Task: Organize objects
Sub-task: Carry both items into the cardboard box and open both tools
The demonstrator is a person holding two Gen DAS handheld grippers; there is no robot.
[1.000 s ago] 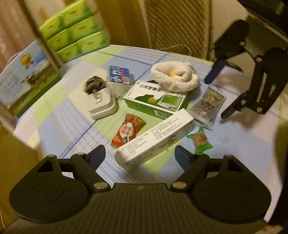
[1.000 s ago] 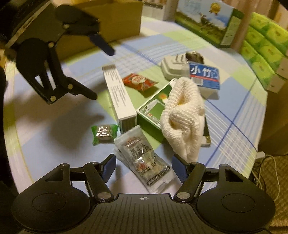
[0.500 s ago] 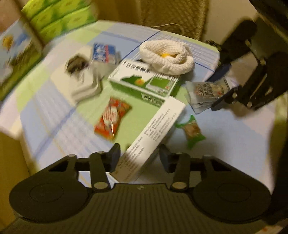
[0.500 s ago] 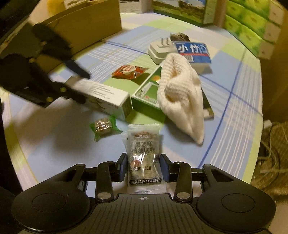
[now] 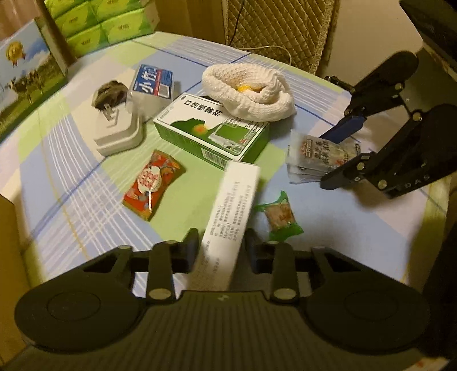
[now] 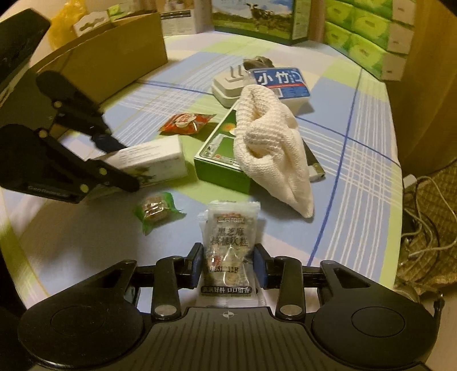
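My left gripper (image 5: 221,245) is shut on a long white box (image 5: 231,217) and holds it tilted above the checked tablecloth; the same box shows in the right wrist view (image 6: 151,159). My right gripper (image 6: 228,262) is shut on a clear snack packet (image 6: 228,245), which also shows in the left wrist view (image 5: 317,157). On the table lie a green medicine box (image 5: 211,128), a white knitted cloth (image 5: 251,91), a red snack packet (image 5: 152,182), a green candy (image 5: 280,217), a white plug adapter (image 5: 117,128) and a blue-labelled tissue pack (image 5: 154,85).
A cardboard box (image 6: 108,54) stands at the table's far left in the right wrist view. Green tissue packs (image 6: 368,37) and a milk carton box (image 6: 257,17) stand along the back edge. Cables (image 6: 422,217) hang beyond the right edge.
Both grippers closed: the left on the long white box, the right on the clear snack packet. Both objects have been lifted off the table.
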